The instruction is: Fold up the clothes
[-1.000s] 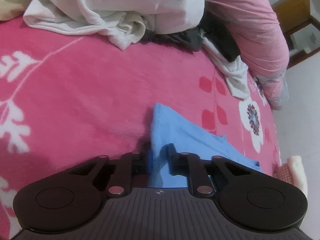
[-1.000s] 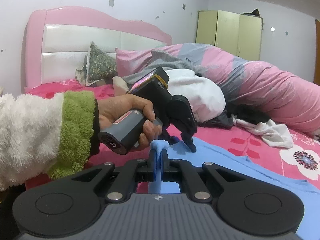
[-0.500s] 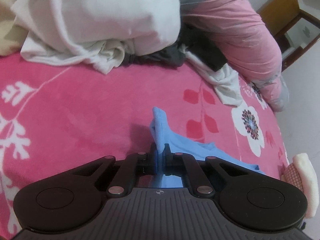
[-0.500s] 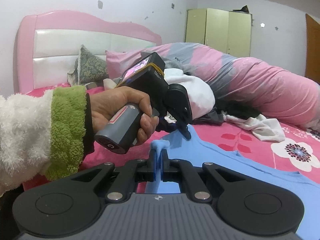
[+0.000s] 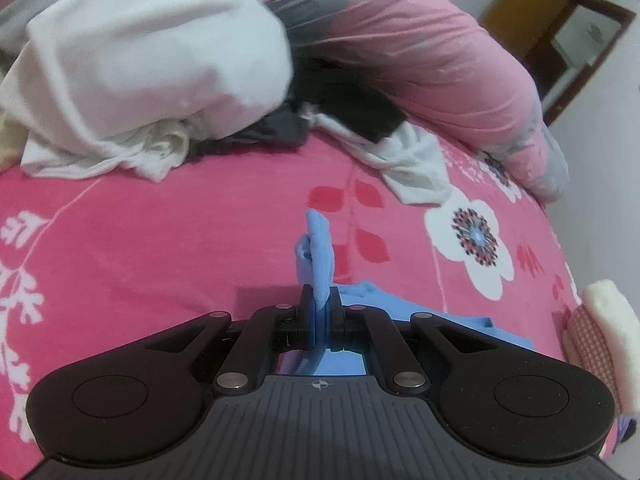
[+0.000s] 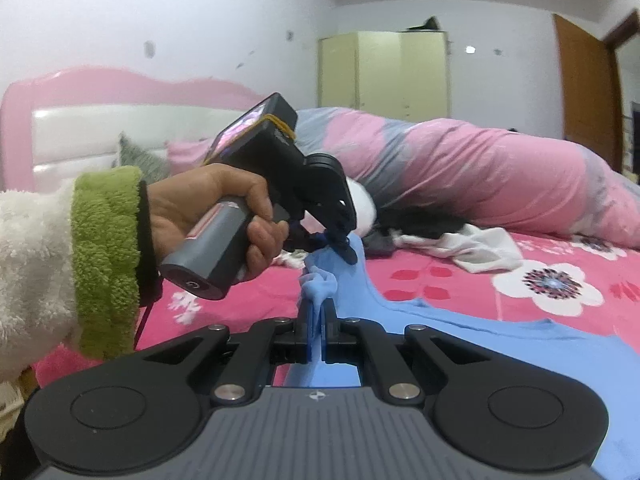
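A light blue garment (image 6: 460, 340) lies partly spread on the pink flowered bedspread (image 5: 180, 248). My left gripper (image 5: 319, 300) is shut on a bunched edge of the blue garment (image 5: 318, 248), lifted off the bed. From the right wrist view the same left gripper (image 6: 344, 246) shows in a hand with a green and white fleece sleeve, pinching the cloth up. My right gripper (image 6: 318, 314) is shut on another bunch of the blue fabric close by. The cloth between the two grips hangs raised; the rest trails to the right.
A pile of white clothes (image 5: 160, 80) and dark clothes (image 5: 352, 108) lies at the far side, with a rolled pink duvet (image 6: 500, 184) behind. A pink headboard (image 6: 100, 120), a yellow wardrobe (image 6: 384, 72) and a wooden door (image 6: 584, 92) stand beyond. The bed's edge (image 5: 560, 248) is at right.
My left gripper closed on the blue garment's edge and lifted it off the bed. Both grippers rose and shifted with the cloth; the pile and duvet slid lower in the left wrist view.
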### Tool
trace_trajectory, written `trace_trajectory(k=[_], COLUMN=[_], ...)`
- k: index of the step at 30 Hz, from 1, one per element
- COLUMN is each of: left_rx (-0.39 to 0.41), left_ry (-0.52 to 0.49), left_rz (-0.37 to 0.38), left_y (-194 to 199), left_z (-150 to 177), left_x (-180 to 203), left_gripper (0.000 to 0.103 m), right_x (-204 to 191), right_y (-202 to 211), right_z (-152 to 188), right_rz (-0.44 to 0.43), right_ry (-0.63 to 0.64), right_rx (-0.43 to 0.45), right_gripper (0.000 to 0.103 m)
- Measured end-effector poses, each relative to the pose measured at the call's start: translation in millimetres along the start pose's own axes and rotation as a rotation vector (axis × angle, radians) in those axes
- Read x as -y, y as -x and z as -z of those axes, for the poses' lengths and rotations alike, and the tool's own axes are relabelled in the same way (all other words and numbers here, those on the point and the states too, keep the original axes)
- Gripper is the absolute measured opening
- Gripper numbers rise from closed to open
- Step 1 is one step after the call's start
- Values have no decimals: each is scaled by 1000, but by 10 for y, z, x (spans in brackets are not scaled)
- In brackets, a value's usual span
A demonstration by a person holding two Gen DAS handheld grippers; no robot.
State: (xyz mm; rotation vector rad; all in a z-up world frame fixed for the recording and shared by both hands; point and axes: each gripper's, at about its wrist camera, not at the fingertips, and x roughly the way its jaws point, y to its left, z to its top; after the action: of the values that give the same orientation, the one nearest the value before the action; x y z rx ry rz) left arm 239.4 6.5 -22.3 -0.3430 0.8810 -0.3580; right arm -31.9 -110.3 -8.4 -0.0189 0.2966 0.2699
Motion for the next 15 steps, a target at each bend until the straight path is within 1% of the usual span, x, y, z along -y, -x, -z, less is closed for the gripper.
trace_trajectory(k=[7, 15], left_rx=[-7, -26], left_ry=[-89, -206], left_rz=[-13, -16], left_y=[-41, -266], left_z=[85, 352], left_x=[576, 1364], left_gripper=[2, 2], right_x=[358, 921], right_y=[300, 642], right_z=[63, 198], right_rz=[59, 169], right_ry=[-91, -226], right_rx=[46, 80], right_gripper=[3, 3])
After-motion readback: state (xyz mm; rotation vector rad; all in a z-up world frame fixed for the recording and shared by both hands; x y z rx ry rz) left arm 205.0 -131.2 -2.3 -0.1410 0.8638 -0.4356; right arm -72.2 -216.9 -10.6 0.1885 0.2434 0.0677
